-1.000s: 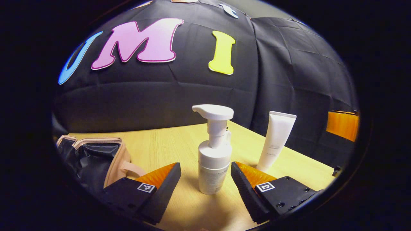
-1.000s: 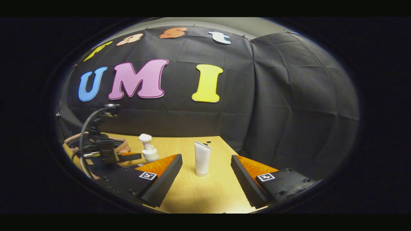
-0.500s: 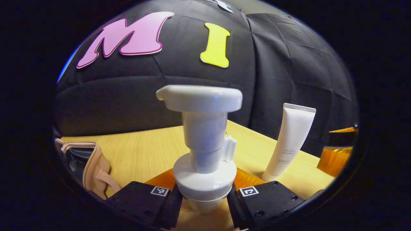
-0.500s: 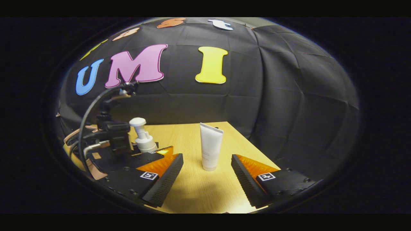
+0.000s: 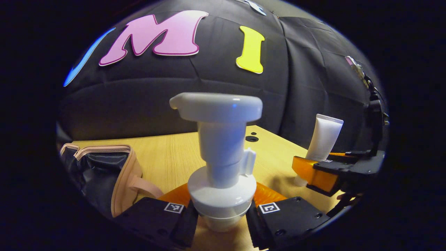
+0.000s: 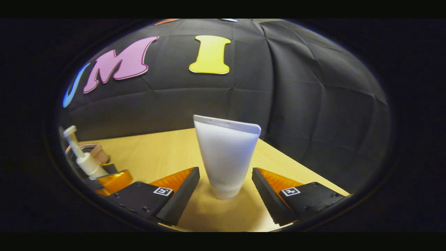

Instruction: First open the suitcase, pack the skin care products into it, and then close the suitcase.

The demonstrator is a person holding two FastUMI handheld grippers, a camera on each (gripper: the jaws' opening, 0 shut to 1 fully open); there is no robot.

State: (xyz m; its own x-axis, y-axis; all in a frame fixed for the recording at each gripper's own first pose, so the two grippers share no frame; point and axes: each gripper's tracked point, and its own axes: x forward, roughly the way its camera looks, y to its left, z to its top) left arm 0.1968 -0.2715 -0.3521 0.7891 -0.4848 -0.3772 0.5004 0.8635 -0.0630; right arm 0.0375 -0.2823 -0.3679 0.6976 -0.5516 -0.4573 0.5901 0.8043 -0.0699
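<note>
Your left gripper (image 5: pixel 221 218) has no room between its fingers: the white pump bottle (image 5: pixel 219 153) fills the gap, both fingers against its body. To its left, bare light wooden tabletop (image 5: pixel 163 160) runs to the open beige suitcase with black lining (image 5: pixel 101 174). On the right, your right gripper (image 6: pixel 225 193) stands wide apart around the upright white squeeze tube (image 6: pixel 225 157), free room either side. Far tabletop behind the tube lies bare.

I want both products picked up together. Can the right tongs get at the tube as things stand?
Probably yes. The right tongs stand open with the upright tube between the fingers, on bare table; nothing lies between. The left tongs grip the pump bottle off to the side.
</note>
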